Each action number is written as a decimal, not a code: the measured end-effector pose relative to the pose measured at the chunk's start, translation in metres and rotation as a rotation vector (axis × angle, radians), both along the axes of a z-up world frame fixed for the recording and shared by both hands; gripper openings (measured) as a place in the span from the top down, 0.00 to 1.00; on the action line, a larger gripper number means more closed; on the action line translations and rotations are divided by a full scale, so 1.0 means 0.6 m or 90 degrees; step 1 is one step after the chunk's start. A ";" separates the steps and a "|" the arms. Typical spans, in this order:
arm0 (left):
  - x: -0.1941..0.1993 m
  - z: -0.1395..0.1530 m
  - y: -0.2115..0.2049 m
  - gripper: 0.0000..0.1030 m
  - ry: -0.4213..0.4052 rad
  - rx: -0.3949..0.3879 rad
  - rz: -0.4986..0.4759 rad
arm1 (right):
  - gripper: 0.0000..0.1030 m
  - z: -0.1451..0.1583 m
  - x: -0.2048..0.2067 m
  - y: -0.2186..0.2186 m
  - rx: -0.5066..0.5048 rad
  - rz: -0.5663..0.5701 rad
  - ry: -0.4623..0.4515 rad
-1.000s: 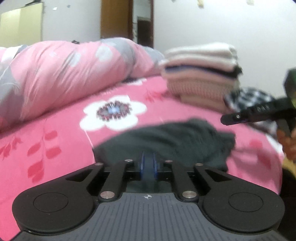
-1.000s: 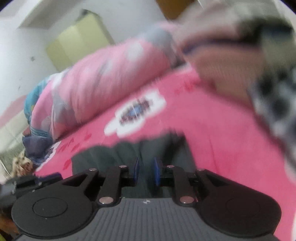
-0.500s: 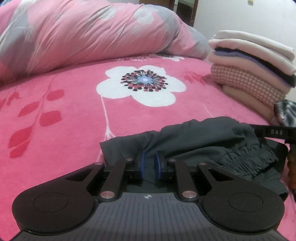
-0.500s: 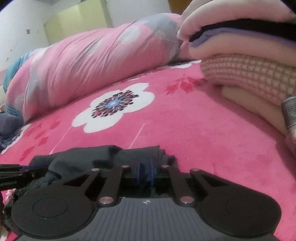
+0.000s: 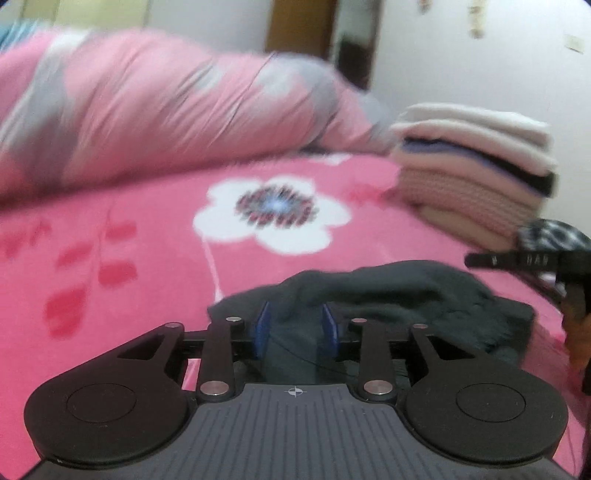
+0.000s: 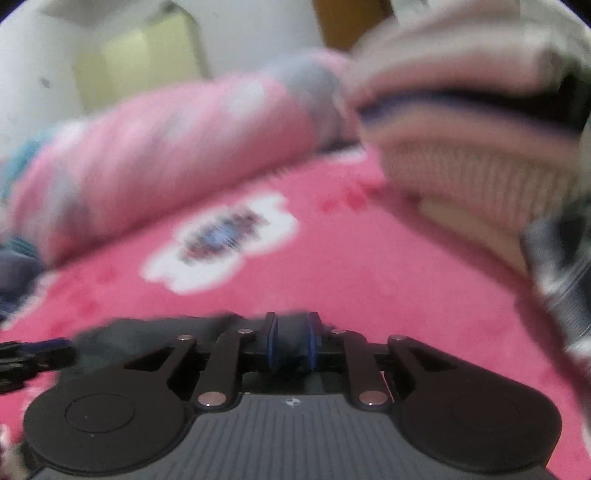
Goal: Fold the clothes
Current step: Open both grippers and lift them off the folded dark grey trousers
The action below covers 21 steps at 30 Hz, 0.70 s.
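The dark grey garment [image 5: 399,295] is the thing I am folding, and it lies bunched up on the pink flowered bed [image 5: 110,258], right in front of both my tools. My left tongs [image 5: 295,326] have their blue pads partly apart with a hump of the grey cloth between them; I think the pads are loose on it, not pinching. My right tongs [image 6: 291,341] sit at the other end of the cloth with a narrower gap and dark cloth in it, but the picture is too blurry, so I cannot tell if they hold it. To do this step well, I think I should grab a real edge, not a lump in the middle, pull both ends out evenly so the cloth goes flat, and move slowly so nothing slips. A big pink quilt [image 5: 166,110] is rolled up along the back of the bed. A stack of folded clothes [image 5: 476,173] sits on the bed well apart from the grey cloth, and I must not bump it. Behind are a white wall and a brown door [image 5: 295,29].
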<state>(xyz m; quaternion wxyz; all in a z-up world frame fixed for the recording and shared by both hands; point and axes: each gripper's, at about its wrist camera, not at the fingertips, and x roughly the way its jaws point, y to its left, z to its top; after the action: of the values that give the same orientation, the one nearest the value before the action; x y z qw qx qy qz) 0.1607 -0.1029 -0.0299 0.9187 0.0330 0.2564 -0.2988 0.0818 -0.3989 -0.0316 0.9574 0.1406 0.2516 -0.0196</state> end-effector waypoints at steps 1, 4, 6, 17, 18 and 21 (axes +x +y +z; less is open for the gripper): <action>-0.016 0.007 0.000 0.69 -0.017 0.007 -0.016 | 0.84 0.013 -0.020 0.013 -0.012 0.022 -0.024; -0.057 0.004 -0.012 0.69 -0.039 0.038 -0.074 | 0.82 0.019 -0.069 0.061 -0.074 0.122 -0.071; -0.065 -0.023 -0.034 0.68 -0.014 0.089 -0.091 | 0.73 -0.005 -0.072 0.082 -0.099 0.151 -0.048; -0.103 0.010 0.029 0.41 0.009 0.057 0.011 | 0.35 0.027 -0.154 0.072 -0.029 0.056 -0.030; -0.103 0.011 0.040 0.36 0.027 0.048 0.026 | 0.34 0.029 -0.164 0.057 0.006 0.031 -0.024; -0.101 0.006 0.063 0.35 0.098 0.034 0.070 | 0.29 0.015 -0.179 0.015 0.122 -0.027 0.006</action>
<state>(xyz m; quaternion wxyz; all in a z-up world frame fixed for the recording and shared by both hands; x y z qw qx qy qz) 0.1004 -0.0651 -0.0261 0.9101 0.0203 0.3356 -0.2422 -0.0254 -0.3897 -0.0229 0.9377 0.2370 0.2535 -0.0161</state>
